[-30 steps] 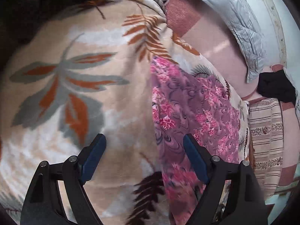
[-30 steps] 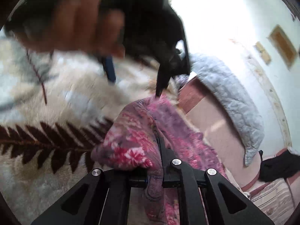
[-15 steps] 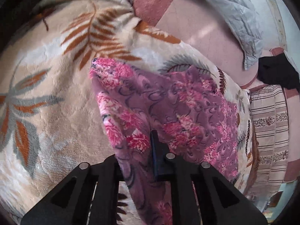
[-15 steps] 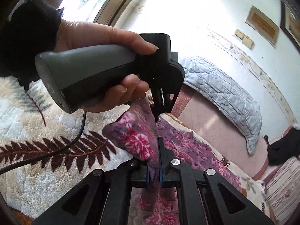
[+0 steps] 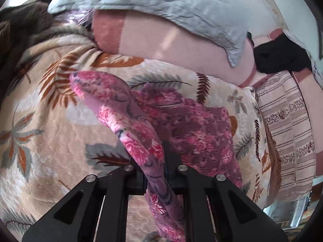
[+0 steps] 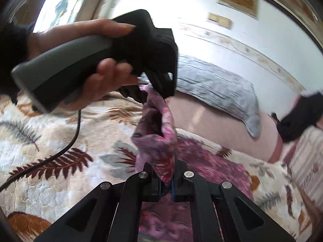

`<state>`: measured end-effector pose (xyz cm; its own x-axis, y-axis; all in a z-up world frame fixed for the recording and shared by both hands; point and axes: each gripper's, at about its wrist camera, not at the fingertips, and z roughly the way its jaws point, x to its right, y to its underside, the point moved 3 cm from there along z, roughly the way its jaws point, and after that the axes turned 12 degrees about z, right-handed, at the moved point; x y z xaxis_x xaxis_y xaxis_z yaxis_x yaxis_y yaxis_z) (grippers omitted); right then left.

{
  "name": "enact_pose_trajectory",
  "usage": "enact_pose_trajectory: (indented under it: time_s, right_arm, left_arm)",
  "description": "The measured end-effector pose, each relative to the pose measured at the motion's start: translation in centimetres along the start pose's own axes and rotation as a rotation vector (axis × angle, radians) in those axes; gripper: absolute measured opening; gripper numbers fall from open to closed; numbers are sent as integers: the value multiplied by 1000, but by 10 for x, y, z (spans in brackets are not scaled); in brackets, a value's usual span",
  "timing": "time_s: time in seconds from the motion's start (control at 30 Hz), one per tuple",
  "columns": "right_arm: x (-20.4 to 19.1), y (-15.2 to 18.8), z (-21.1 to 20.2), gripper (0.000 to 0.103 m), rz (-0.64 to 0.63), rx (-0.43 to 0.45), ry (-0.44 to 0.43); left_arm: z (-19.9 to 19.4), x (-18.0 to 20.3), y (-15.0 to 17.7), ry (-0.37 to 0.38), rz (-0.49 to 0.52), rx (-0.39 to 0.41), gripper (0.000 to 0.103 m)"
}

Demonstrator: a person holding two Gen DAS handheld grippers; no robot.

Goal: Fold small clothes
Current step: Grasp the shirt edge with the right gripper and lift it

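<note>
A small purple garment with pink flowers (image 5: 181,125) lies on a cream leaf-patterned blanket (image 5: 50,121). My left gripper (image 5: 155,173) is shut on one edge of the garment and holds it up off the blanket. My right gripper (image 6: 165,183) is shut on the same edge of the garment (image 6: 157,133), which hangs stretched between the two grippers. In the right wrist view the left gripper (image 6: 153,92) and the hand holding it sit just ahead, above the blanket (image 6: 50,141). The rest of the garment trails down onto the blanket.
A grey quilted cover (image 5: 161,6) lies on a pink sheet (image 5: 171,46) behind the blanket. A black cloth (image 5: 280,54) and a striped pillow (image 5: 288,137) are at the right. A black cable (image 6: 66,147) runs across the blanket.
My left gripper went from open above the blanket to shut on the garment's edge. Both grippers have lifted that edge higher, and the view has tipped up toward the wall.
</note>
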<state>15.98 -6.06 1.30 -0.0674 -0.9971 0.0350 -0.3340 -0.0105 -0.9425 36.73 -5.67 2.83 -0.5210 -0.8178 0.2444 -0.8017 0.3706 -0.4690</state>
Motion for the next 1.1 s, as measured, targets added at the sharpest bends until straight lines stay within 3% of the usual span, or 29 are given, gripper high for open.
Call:
enact_pose_trajectory:
  time_s: [0.27, 0.53, 0.87, 1.1]
  right_arm:
    - [70, -1, -25, 5, 189, 5, 36]
    - [134, 17, -27, 5, 421, -29, 57]
    - [236, 61, -14, 5, 919, -135, 27]
    - [265, 91, -7, 5, 1150, -193, -14]
  left_arm:
    - [7, 75, -17, 5, 103, 8, 9]
    - [42, 136, -28, -31, 168, -36, 9]
    - [102, 197, -32, -83, 248, -100, 9]
    - [144, 218, -31, -121, 263, -162, 9]
